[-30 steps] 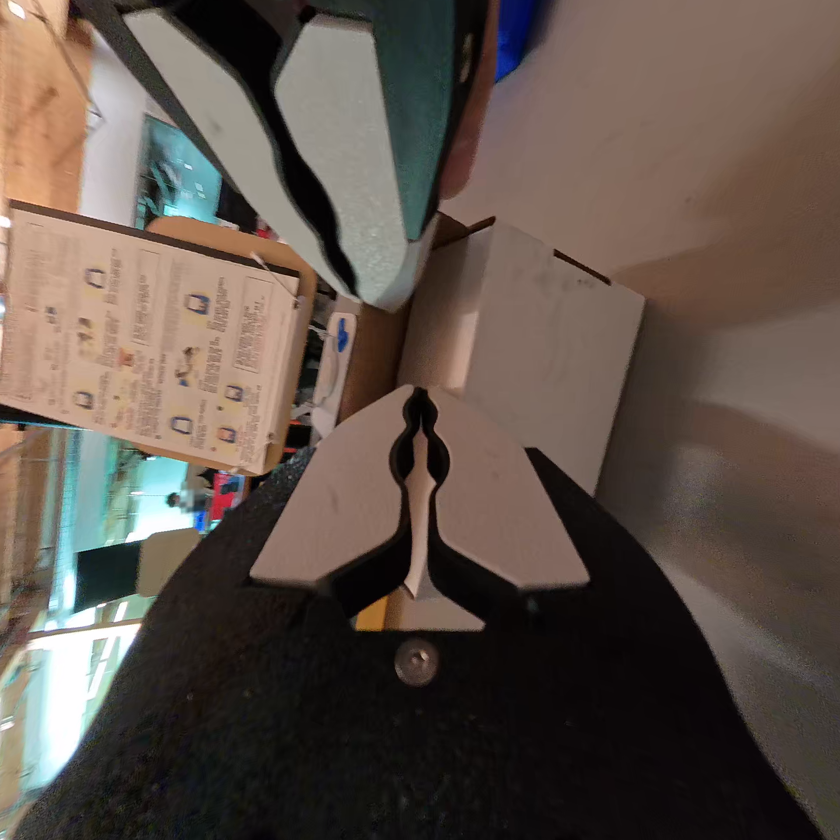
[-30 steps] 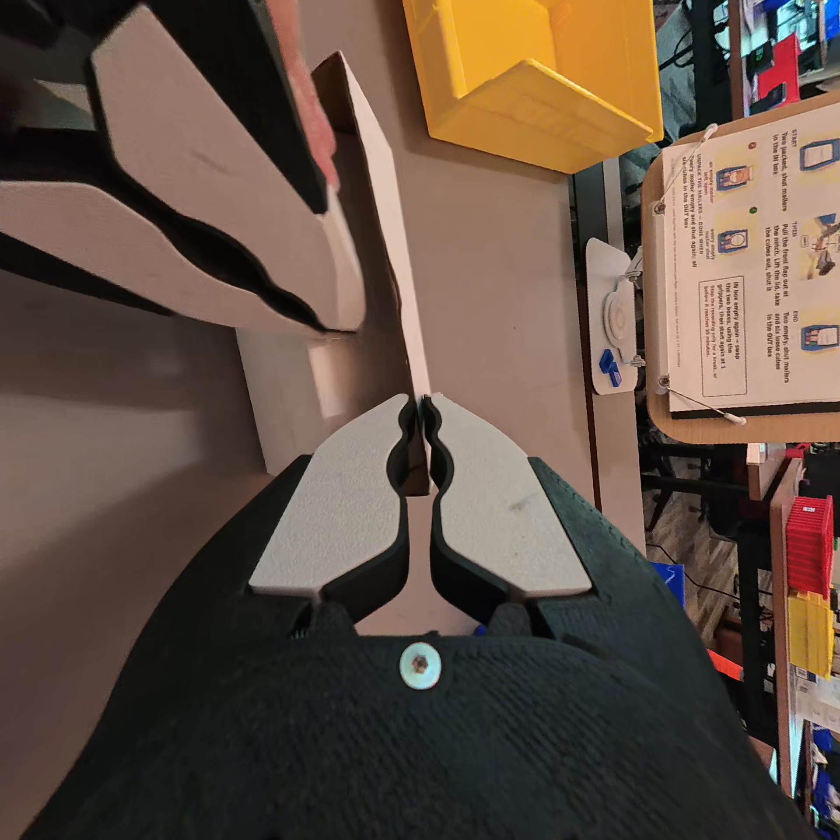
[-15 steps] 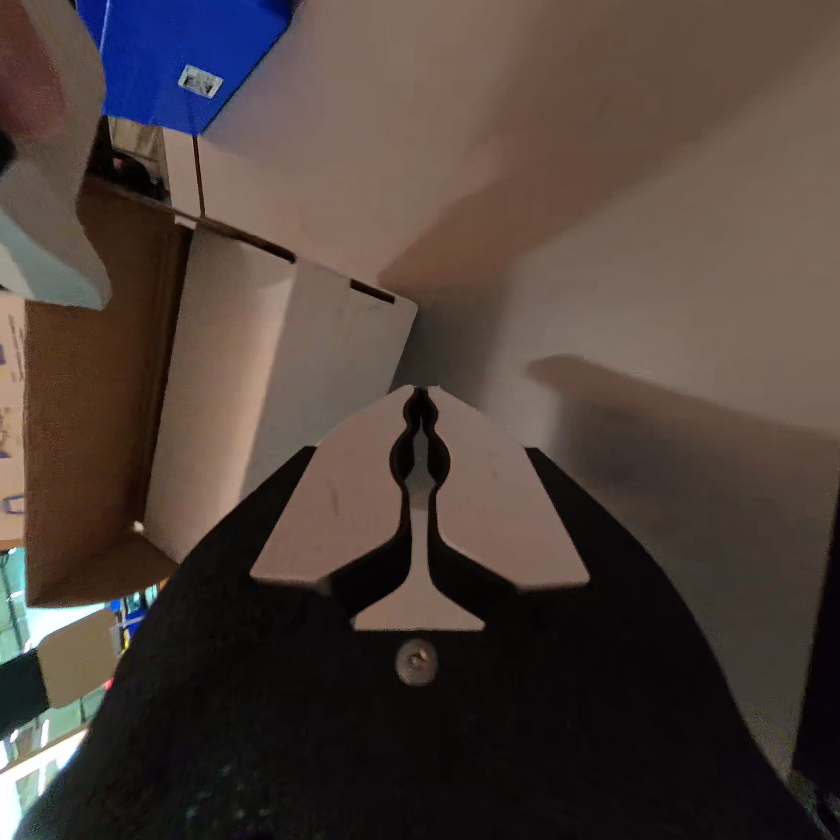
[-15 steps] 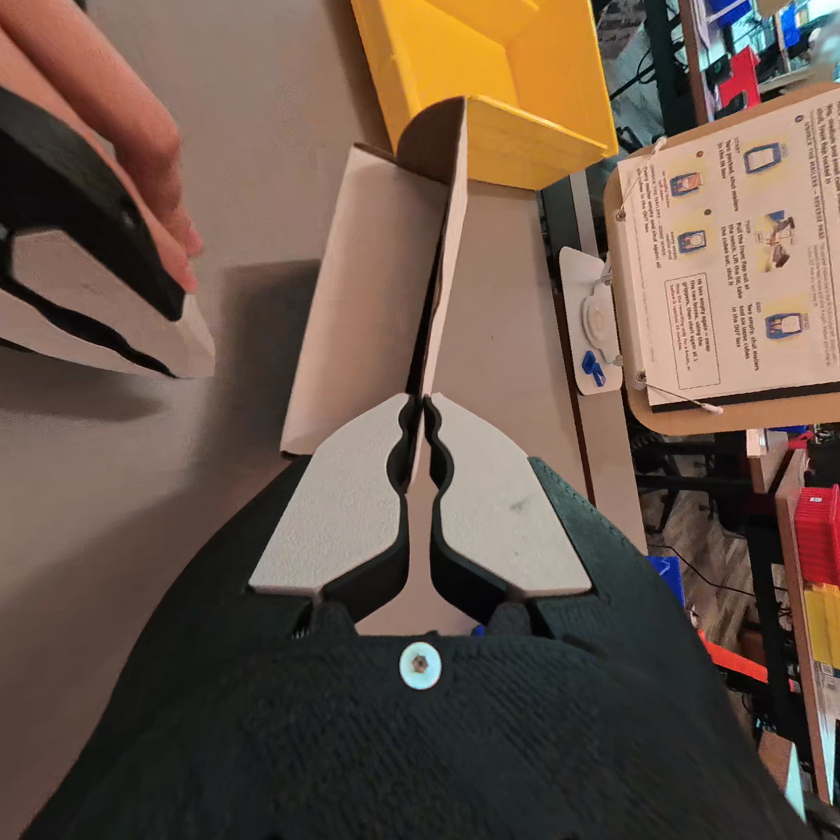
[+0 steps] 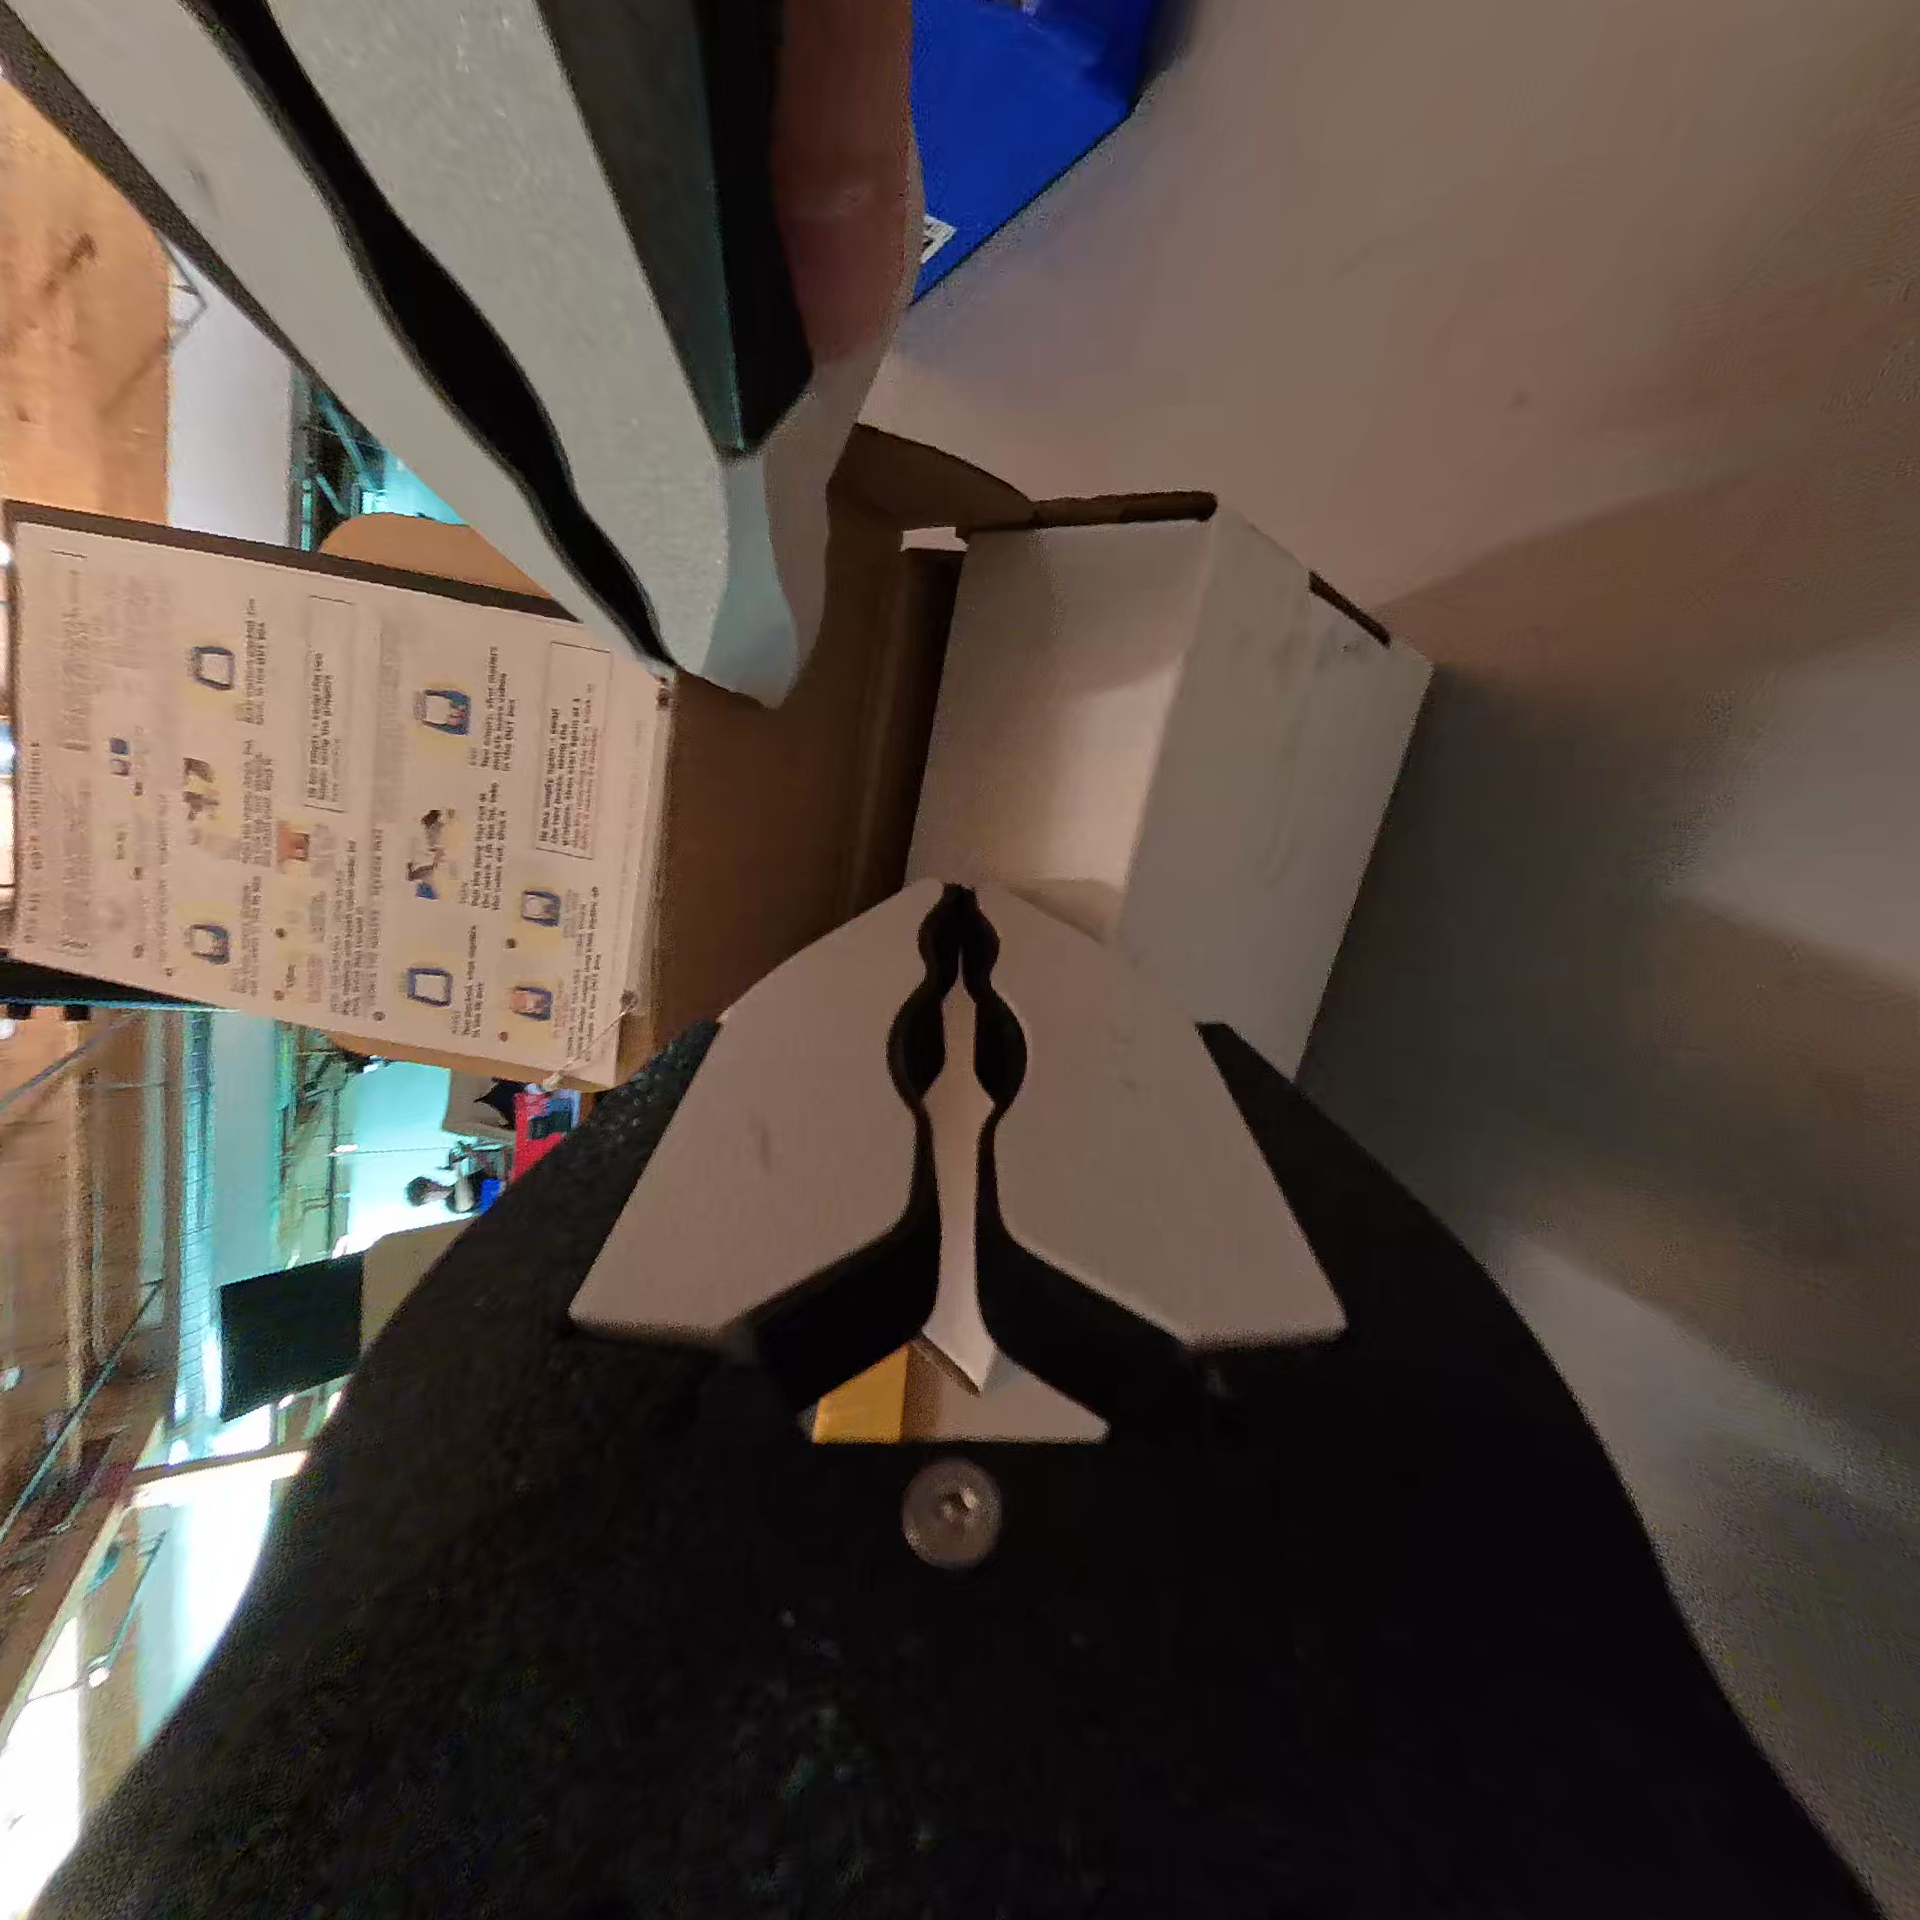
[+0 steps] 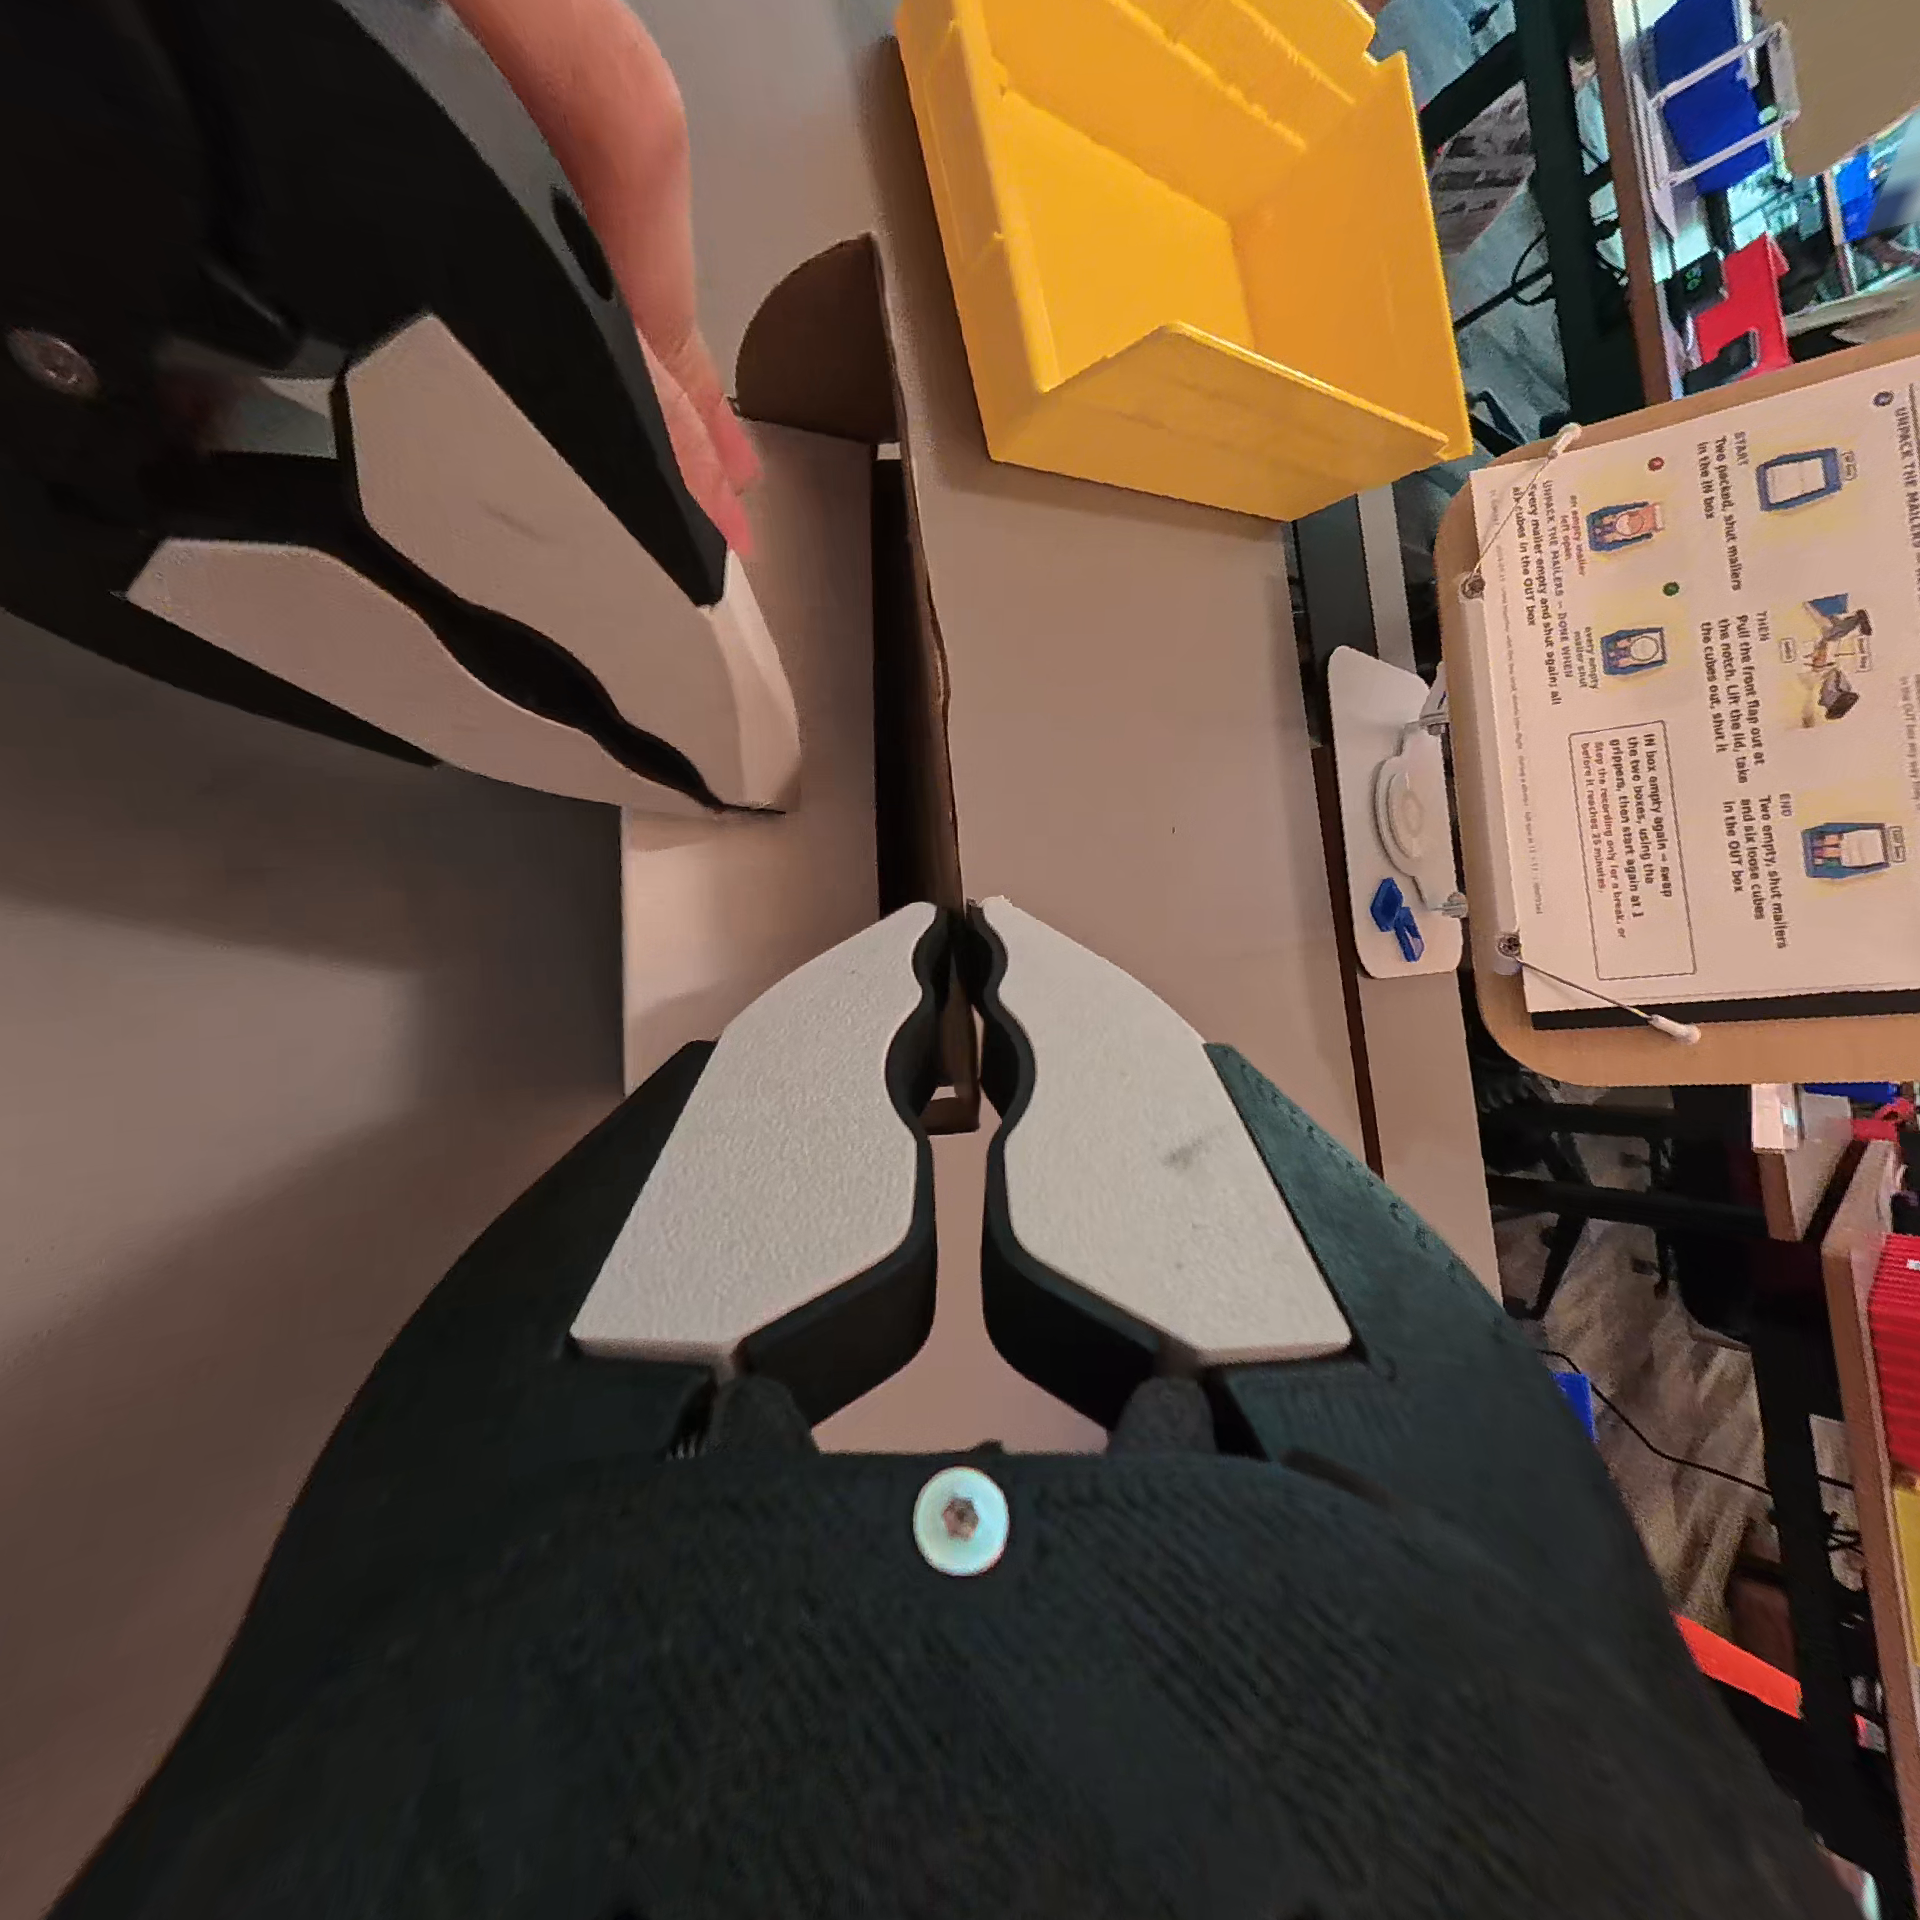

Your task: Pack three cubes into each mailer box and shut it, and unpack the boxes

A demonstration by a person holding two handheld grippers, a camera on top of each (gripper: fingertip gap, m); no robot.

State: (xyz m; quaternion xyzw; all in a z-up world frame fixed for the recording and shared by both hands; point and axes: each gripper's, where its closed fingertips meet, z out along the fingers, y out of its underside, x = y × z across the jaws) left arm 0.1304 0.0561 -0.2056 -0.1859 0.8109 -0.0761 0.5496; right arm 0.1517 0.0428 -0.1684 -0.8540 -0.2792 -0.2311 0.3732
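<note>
Beside the yellow bin (image 6: pixel 1174 312), right gripper (image 6: pixel 961 920) pinches the mailer box (image 6: pixel 727 883) lid edge.

Mailer box (image 6: pixel 727 883) sits on the table (image 6: pixel 1122 831), its raised flap (image 6: pixel 925 790) pinched edge-on between the closed tips of the right gripper (image 6: pixel 961 920). Left gripper (image 5: pixel 956 904) is clamped on a panel of the same box (image 5: pixel 1164 748), the other gripper close above it in each view. Past the box stands a bin (image 6: pixel 1174 291) (farther back on the table); an instruction board (image 6: pixel 1704 727) lies off the table edge to the right.
</note>
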